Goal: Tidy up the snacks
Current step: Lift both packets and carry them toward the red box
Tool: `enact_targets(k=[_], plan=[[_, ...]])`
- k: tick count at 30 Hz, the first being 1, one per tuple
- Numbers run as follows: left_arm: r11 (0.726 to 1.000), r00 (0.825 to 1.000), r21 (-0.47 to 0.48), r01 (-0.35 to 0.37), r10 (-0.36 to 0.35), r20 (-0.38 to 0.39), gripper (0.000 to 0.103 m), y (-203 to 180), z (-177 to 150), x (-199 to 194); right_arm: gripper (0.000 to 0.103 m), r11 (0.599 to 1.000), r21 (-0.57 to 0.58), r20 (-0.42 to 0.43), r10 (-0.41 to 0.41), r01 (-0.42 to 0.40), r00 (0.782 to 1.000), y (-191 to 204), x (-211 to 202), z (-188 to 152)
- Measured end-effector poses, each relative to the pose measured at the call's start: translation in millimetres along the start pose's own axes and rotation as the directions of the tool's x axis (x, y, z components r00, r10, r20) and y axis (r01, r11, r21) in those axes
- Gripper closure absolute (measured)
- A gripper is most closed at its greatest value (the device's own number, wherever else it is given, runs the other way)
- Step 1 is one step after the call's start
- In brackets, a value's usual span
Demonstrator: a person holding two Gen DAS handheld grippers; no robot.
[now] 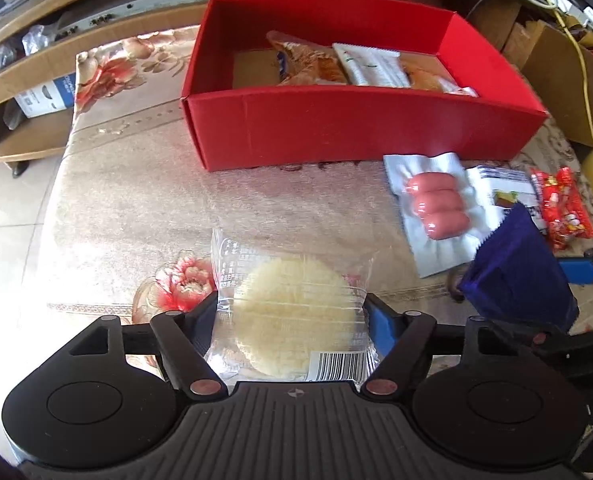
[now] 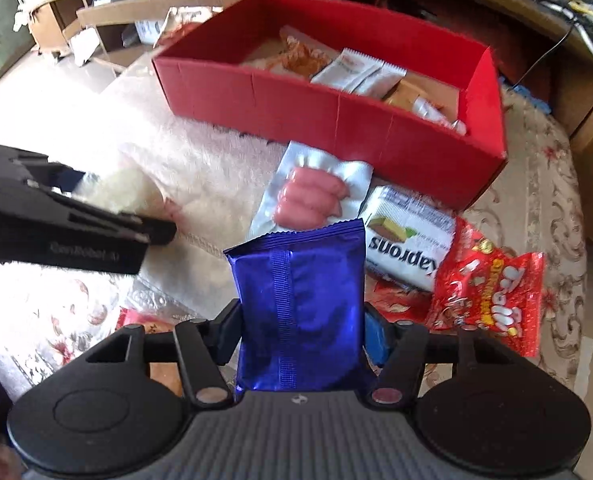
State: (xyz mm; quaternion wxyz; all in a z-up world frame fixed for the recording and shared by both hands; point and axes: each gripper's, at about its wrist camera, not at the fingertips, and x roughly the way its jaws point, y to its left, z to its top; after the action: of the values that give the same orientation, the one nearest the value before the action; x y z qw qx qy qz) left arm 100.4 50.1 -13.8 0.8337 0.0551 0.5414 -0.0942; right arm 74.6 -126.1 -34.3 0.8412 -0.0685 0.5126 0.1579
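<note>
My left gripper (image 1: 292, 312) is shut on a clear-wrapped round pale cake (image 1: 292, 316), held above the table in front of the red box (image 1: 356, 128). My right gripper (image 2: 300, 320) is shut on a shiny blue snack packet (image 2: 300, 304), which also shows in the left wrist view (image 1: 516, 268). The red box (image 2: 336, 112) holds several snack packs. On the table before it lie a vacuum pack of pink sausages (image 1: 436, 208) (image 2: 308, 196), a white wafer pack (image 2: 408, 244) and a red candy bag (image 2: 488, 296).
The table has a floral cloth (image 1: 144, 184). Wooden shelves (image 1: 24, 128) stand at the left, cardboard boxes and cables (image 1: 568, 40) at the back right. The left gripper's body (image 2: 64, 232) shows at the left of the right wrist view.
</note>
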Motion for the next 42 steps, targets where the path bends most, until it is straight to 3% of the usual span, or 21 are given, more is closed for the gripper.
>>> enact_targets(k=[42], plan=[[0.999, 0.99, 0.001, 0.045, -0.045, 0.135, 0.026, -28.9, 29.1, -30.2, 0.045, 0.987, 0.158, 0.124, -0.047, 0.027, 0.991, -33.9, -26.2, 30.1]])
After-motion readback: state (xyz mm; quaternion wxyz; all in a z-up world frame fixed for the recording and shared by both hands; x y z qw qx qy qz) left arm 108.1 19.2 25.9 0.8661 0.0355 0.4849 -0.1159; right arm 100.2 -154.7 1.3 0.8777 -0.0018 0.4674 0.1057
